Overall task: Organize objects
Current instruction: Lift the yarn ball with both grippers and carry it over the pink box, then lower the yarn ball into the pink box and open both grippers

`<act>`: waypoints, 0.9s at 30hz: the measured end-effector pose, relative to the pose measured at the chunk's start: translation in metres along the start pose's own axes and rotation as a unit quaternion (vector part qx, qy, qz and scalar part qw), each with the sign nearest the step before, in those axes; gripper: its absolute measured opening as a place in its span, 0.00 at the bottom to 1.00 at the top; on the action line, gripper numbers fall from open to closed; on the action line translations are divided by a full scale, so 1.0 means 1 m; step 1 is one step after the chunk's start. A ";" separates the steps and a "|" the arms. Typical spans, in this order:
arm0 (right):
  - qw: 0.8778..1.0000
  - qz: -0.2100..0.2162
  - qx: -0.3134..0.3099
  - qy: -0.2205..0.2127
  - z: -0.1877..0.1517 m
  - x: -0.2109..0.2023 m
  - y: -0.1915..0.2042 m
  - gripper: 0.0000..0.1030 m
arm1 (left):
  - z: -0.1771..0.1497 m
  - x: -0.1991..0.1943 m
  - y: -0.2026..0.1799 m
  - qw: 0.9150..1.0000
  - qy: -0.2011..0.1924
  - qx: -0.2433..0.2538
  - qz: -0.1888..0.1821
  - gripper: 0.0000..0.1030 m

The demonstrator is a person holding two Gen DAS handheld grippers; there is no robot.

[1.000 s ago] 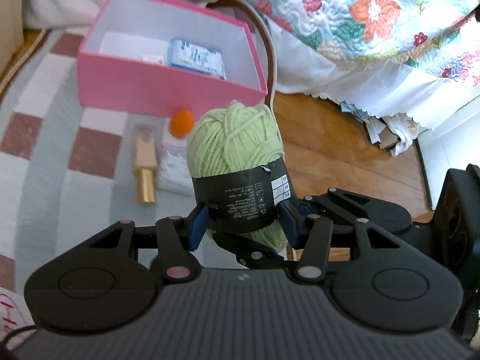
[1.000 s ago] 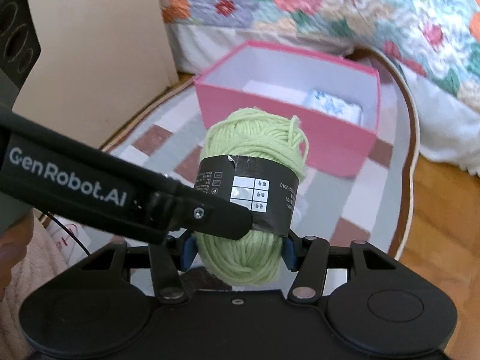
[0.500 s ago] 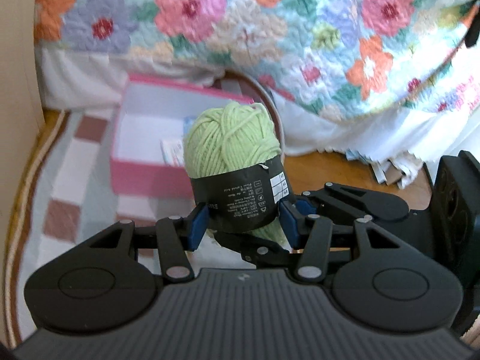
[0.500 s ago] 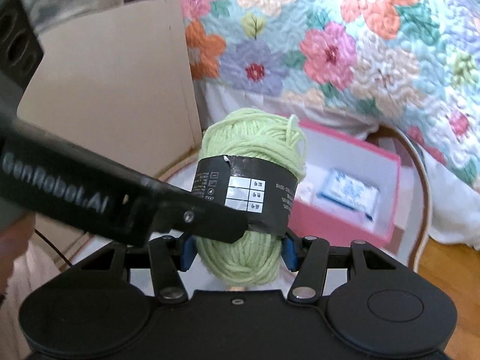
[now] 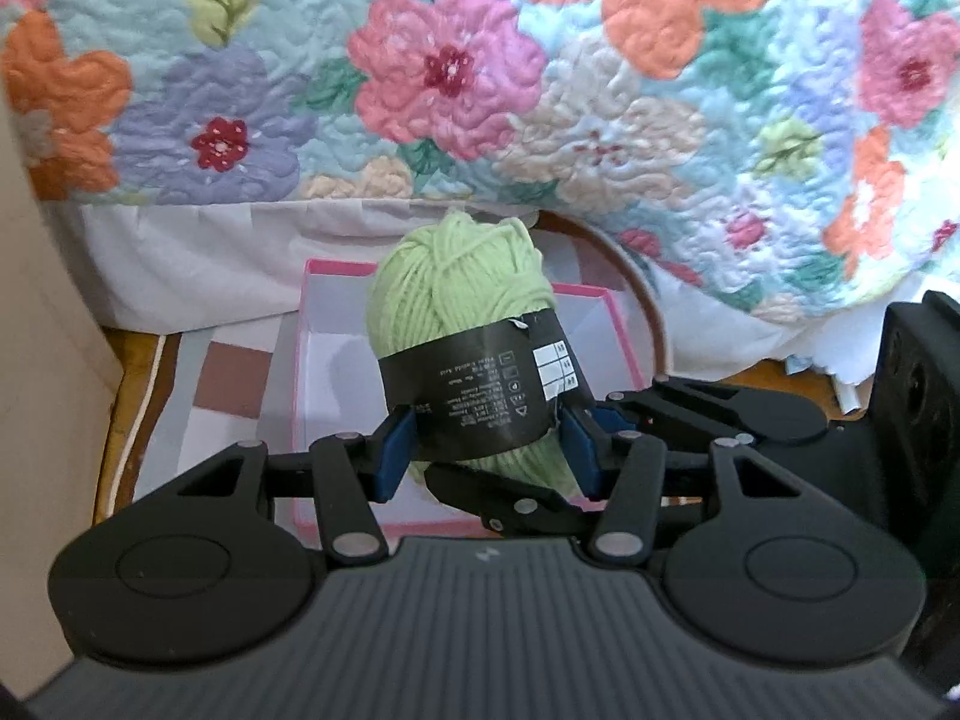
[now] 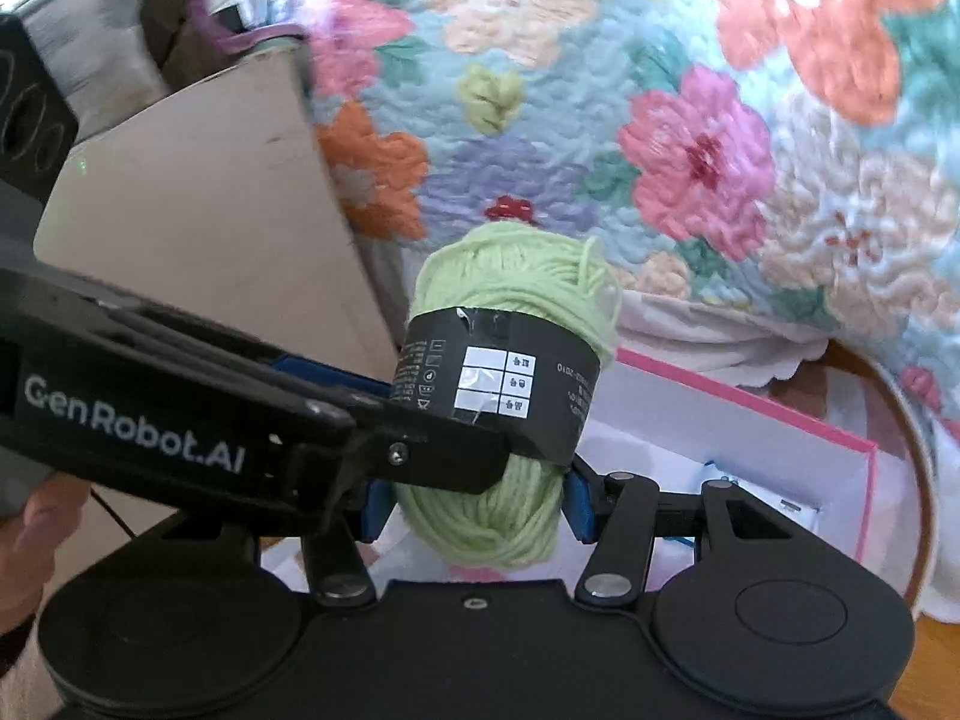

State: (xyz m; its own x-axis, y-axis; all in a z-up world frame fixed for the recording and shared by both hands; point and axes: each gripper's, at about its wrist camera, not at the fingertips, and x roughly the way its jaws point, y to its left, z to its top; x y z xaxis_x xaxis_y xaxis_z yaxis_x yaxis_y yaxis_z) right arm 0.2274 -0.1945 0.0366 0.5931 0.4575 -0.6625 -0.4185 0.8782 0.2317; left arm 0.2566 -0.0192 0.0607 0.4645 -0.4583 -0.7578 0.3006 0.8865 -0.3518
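Yarn skein [image 5: 462, 300], pale green with a black paper band [image 5: 480, 387], held in the air above the pink box [image 5: 621, 324]. Left gripper [image 5: 486, 450]: blue pads [image 5: 393, 450] pinch the band from both sides. Right gripper [image 6: 474, 507]: its blue pads [image 6: 576, 510] squeeze the lower end of the same skein [image 6: 516, 276], below the band [image 6: 498, 384]. Left tool's arm [image 6: 180, 420] crosses the right wrist view, reaching the band from the left. Box [image 6: 750, 420] sits on a checked rug [image 5: 228, 372], white inside; a blue-and-white packet [image 6: 744, 489] lies in it (mostly hidden). Floral quilt [image 5: 480, 72] hangs behind. Cardboard panel [image 6: 198, 228] stands at left
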 end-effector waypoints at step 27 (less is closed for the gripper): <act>0.974 0.045 0.183 0.122 -0.048 0.142 -0.089 0.66 | -0.010 0.155 0.041 0.990 0.116 -0.007 0.083 0.36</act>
State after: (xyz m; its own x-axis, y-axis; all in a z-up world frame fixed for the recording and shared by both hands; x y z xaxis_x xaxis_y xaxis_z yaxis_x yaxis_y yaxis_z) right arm 0.3157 -0.2149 -0.1128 0.3652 0.5270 -0.7674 -0.1612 0.8477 0.5054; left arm 0.3326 -0.0530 -0.0764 0.3019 -0.2798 -0.9114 0.2242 0.9500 -0.2174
